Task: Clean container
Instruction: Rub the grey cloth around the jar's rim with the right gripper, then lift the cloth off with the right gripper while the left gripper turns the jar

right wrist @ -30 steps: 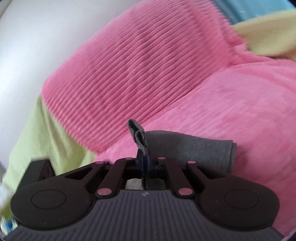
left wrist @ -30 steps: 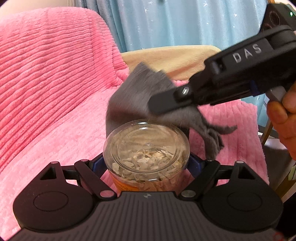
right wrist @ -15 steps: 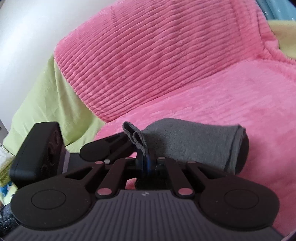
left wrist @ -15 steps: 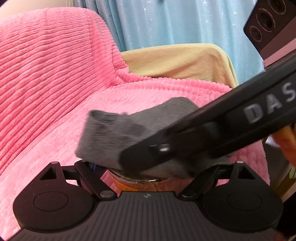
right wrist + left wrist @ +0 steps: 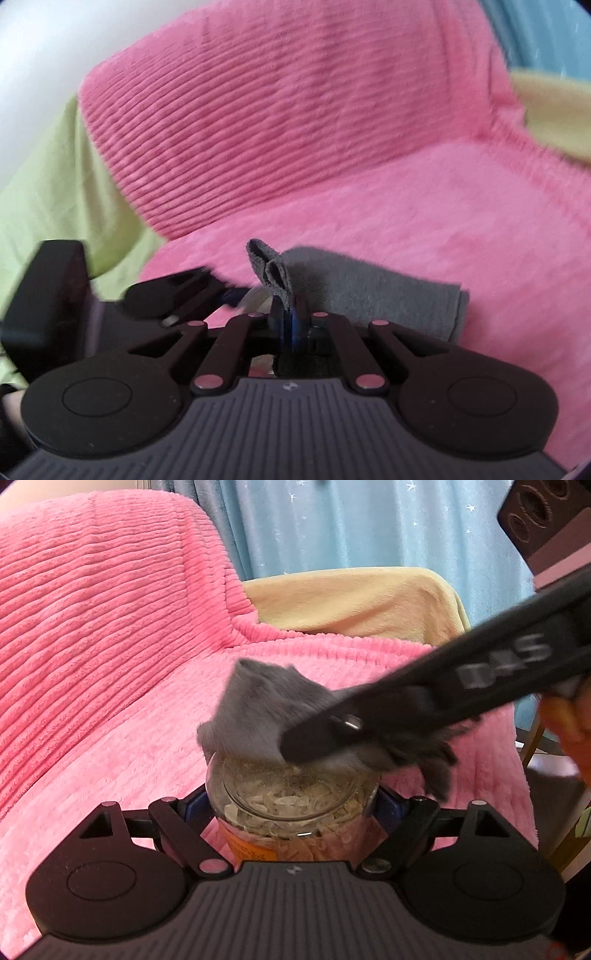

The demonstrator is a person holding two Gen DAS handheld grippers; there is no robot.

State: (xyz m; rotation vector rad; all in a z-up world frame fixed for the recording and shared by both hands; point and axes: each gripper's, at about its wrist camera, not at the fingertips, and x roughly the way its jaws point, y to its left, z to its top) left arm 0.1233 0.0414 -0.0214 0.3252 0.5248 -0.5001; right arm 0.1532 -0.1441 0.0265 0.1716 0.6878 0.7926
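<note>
A clear plastic container (image 5: 291, 805) with pale flakes inside and an orange label sits clamped between the fingers of my left gripper (image 5: 293, 805), its clear lid facing the camera. My right gripper (image 5: 314, 738) comes in from the right and is shut on a grey cloth (image 5: 258, 712), which rests on the far edge of the lid. In the right wrist view the cloth (image 5: 369, 291) is pinched between the fingers of the right gripper (image 5: 288, 317) and hangs to the right. The left gripper (image 5: 173, 299) shows at the left there, blurred.
A pink ribbed blanket (image 5: 103, 635) covers the sofa behind and beneath everything. A yellow cloth (image 5: 354, 598) lies at the back, with a blue curtain (image 5: 369, 520) above it. Green fabric (image 5: 48, 184) is at the left. A hand (image 5: 569, 720) holds the right gripper.
The cloth swept down over the lid and covered it half a second ago. Now it has drawn back to the lid's far edge, and most of the lid shows again.
</note>
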